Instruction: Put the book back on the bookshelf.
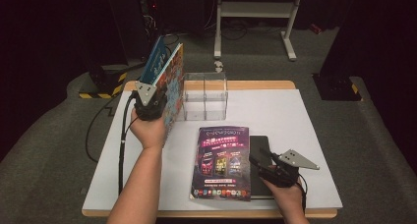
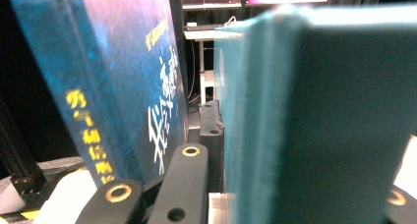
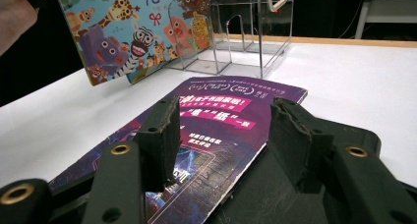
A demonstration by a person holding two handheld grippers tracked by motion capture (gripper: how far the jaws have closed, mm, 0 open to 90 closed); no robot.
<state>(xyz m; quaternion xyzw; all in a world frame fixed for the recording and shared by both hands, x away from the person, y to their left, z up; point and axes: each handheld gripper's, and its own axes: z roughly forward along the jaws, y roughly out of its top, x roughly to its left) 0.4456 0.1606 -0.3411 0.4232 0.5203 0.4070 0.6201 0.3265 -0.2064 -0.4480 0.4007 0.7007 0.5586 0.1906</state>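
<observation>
Lower right of the high view: right gripper [image 1: 261, 161] is held with jaws parted, nothing between them, over a purple glossy magazine [image 1: 222, 162] and black flat notebook [image 1: 260, 177]. Upper left: left gripper [image 1: 150, 105] is clenched on upright picture books [image 1: 164, 79], beside a clear acrylic rack [image 1: 205, 96].

A purple magazine [image 1: 222, 162] lies flat on the white counter [image 1: 305, 130], partly over a black notebook [image 1: 260, 184] at its right. A clear plastic rack [image 1: 205, 96] stands at the counter's far edge. Beyond it, on the grey carpet [image 1: 373, 135], stand white frame legs [image 1: 255, 10].
</observation>
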